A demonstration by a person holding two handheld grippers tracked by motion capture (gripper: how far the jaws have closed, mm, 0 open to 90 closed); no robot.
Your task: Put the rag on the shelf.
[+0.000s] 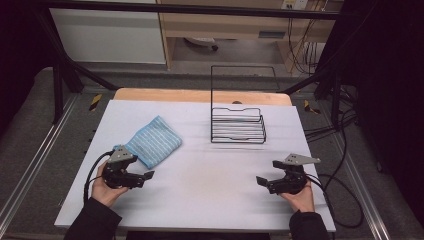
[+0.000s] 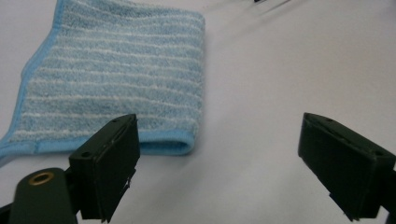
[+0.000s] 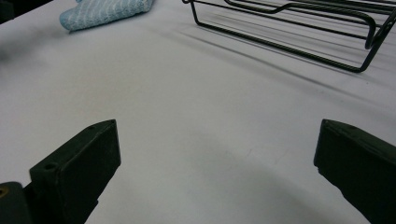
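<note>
At the near edge of the white table [image 1: 200, 200], I have both grippers low over the surface, one in each hand, sleeves coming in from the bottom of the high view. My left gripper [image 1: 141, 179] sits at the near left with its jaws spread wide and nothing between them; no earlier picture sits beside this one, so I speak only of how they stand. In the left gripper view the same gripper [image 2: 219, 158] frames bare table, with the folded edge of the blue striped cloth [image 2: 116, 79] just beyond and to the side of one jaw, close to it but apart from it. My right gripper [image 1: 267, 181] rests at the near right, well apart from the left one, jaws likewise spread and empty; the right gripper view [image 3: 217, 163] shows plain white surface between them.

Farther out, the blue striped cloth [image 1: 152, 141] lies folded flat on the left half of the table, just beyond the left gripper's grey plate, its light stripes running across the fold and a plain blue hem along its border. From the right gripper view it shows small at the far upper left [image 3: 105, 11].

Beyond the middle, a black wire rack [image 1: 238, 125] stands on the table toward the far right, its tall back frame upright and its low tray of wires facing me. Behind the table, a wooden edge, grey floor and cabinets close the scene.
</note>
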